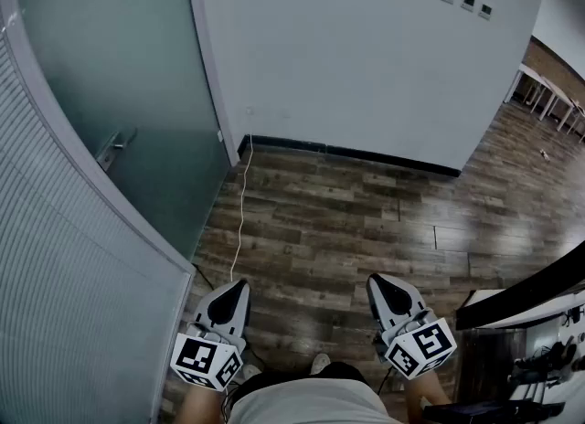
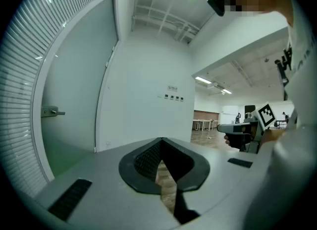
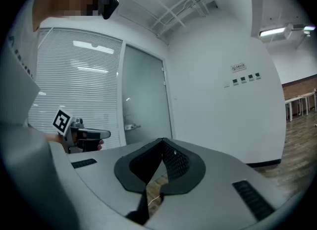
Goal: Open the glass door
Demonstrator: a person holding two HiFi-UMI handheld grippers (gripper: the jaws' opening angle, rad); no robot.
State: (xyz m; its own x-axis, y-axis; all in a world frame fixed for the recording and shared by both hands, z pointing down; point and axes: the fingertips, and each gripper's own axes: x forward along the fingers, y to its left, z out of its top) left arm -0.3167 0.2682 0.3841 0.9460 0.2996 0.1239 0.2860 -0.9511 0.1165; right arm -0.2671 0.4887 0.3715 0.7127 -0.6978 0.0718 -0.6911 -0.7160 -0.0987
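Ahead left, a frosted glass door (image 1: 137,84) with a silver lever handle (image 1: 114,149). Both empty, the left tool (image 1: 239,285) and right tool (image 1: 377,281) are pinched together. Best to widen the left before reaching the lever.

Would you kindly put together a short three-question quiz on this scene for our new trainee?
1. True or false: the left gripper is clamped on the door handle.
2. On which side of the person does the glass door stand? A) left B) right C) behind
3. Fill in: the jaws of the right gripper are ____.
Key: 1 false, the door handle is untouched and the left gripper is far from it; 2 A; 3 shut, with nothing between them.
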